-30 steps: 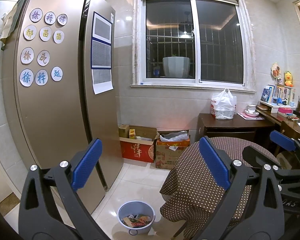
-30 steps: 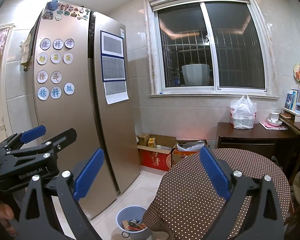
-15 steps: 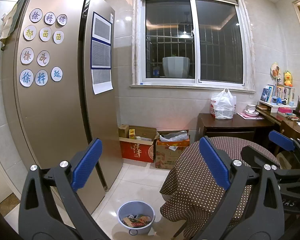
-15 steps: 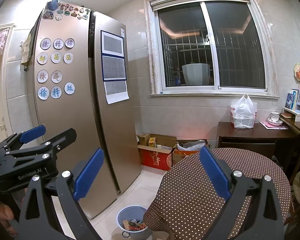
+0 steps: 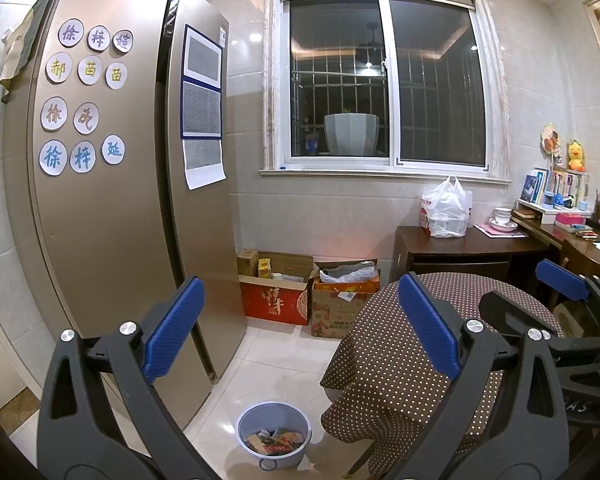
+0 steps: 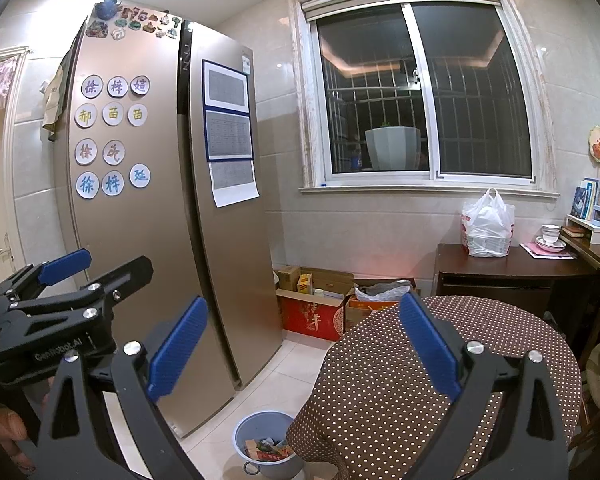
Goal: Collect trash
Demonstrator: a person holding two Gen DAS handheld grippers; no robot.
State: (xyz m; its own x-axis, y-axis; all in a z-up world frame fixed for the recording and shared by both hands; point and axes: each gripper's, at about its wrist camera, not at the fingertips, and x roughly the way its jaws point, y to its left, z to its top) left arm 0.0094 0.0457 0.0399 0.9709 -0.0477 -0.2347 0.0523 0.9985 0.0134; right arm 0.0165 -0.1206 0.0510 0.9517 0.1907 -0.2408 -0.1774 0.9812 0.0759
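Left gripper [image 5: 300, 328] and right gripper [image 6: 304, 344] both gape wide, holding nothing. Trash sits in the blue bin [image 5: 273, 434] on the floor, just beside the dotted table [image 5: 440, 332] and near the fridge [image 5: 112, 208].

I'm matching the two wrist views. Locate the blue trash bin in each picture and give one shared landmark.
Left wrist: blue trash bin at bottom centre, on the floor.
Right wrist: bin at bottom centre-left, partly hidden by the dotted tablecloth.
Shared landmark: the red cardboard box.
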